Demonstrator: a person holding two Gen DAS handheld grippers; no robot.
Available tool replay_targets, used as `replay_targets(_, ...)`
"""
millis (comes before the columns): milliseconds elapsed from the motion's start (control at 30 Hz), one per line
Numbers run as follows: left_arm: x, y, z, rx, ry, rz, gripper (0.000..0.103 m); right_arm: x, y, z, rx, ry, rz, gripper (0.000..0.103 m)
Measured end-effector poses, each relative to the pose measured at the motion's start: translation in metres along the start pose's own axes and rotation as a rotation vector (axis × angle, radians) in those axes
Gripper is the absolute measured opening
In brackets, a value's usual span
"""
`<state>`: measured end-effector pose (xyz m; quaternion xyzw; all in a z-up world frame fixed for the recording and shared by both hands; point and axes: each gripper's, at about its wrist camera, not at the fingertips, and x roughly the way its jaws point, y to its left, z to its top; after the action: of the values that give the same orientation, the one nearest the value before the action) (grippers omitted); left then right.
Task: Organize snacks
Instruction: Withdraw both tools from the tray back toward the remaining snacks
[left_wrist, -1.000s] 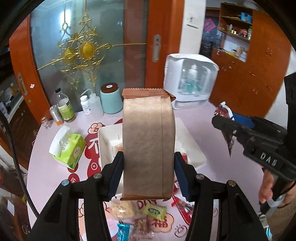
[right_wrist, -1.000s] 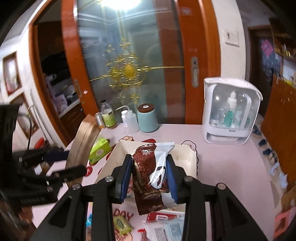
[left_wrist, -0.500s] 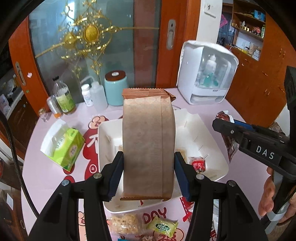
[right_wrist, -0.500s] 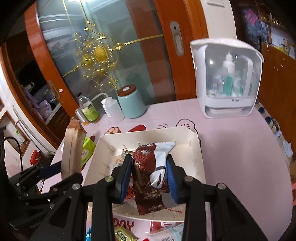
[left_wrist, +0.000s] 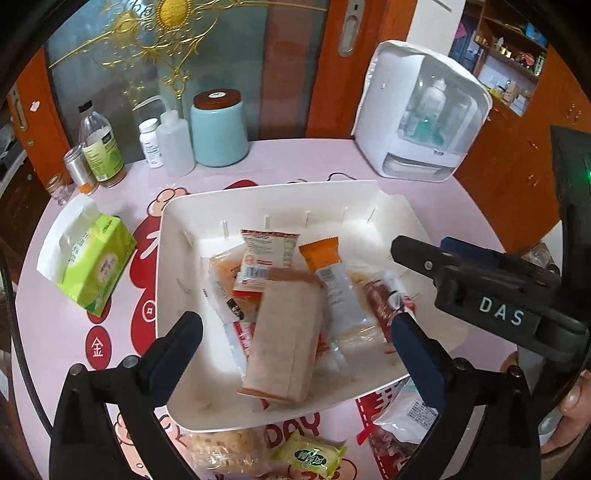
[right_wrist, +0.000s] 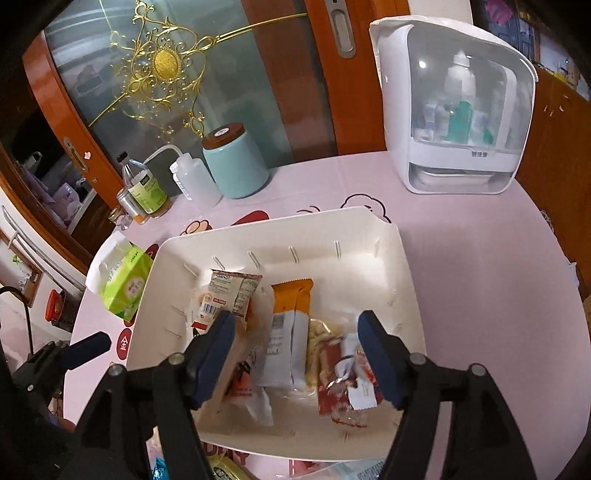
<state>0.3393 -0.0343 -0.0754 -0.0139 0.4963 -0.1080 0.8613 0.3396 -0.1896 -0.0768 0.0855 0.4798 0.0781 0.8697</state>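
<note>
- Snacks sit piled in white tray (left_wrist: 173, 236) on pink desk (left_wrist: 288, 158); more loose ones lie on the desk in front of the tray.
- Nearest, left view: green candy packet (left_wrist: 308, 456) and clear cracker pack (left_wrist: 225, 450) on desk just in front of tray's near rim; clear-and-red packet (left_wrist: 402, 417) at tray's near right corner.
- Left hand-held gripper (left_wrist: 295, 332) wide open, holding nothing, hovering over tray's near part.
- Brown paper packet (left_wrist: 284, 332) lies tilted in tray between the left fingers, touching neither, resting on other snacks.
- Right hand-held gripper (right_wrist: 295, 347) also spread open, empty, over tray; seen from the side in left view, marked DAS.
- Dark red wrapper (right_wrist: 343, 384) lies in tray's near right part, just inside the right finger (right_wrist: 376, 354).
- Orange-topped packet (left_wrist: 325, 266) mid-tray, beside red-and-white barcode packet (left_wrist: 264, 258); pale clear-wrapped snack between orange one and red wrapper.
- Far part of tray bare, small slots along walls.
- Green tissue pack (left_wrist: 88, 266) on desk left of tray, apart from it.
- Far edge of desk: teal canister (left_wrist: 219, 129) with brown lid, white squeeze bottle (left_wrist: 173, 144), white pill bottle (left_wrist: 150, 142), green-label bottle (left_wrist: 99, 147), small can (left_wrist: 75, 168).
- White cabinet box (left_wrist: 421, 110) with clear front at far right.
- Behind: glass door with gold ornament (right_wrist: 162, 70).
</note>
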Motion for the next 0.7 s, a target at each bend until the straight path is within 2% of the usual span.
replay_targets(333,-0.021,-0.002,-0.017,-0.012,-0.02,0.035,0.102,-0.02,0.004,-0.013,-0.008,-0.003,0.012,0.07)
replay_targets(600,-0.06,-0.011,-0.031,-0.017,-0.033,0.02,0.102,-0.052,0.005,-0.029,-0.032,-0.016,0.001,0.07)
replay_targets(700,-0.083,-0.008,-0.039,-0.06,-0.049,-0.006,0.102,-0.071,0.004,-0.037,-0.049,-0.037,-0.005,0.07)
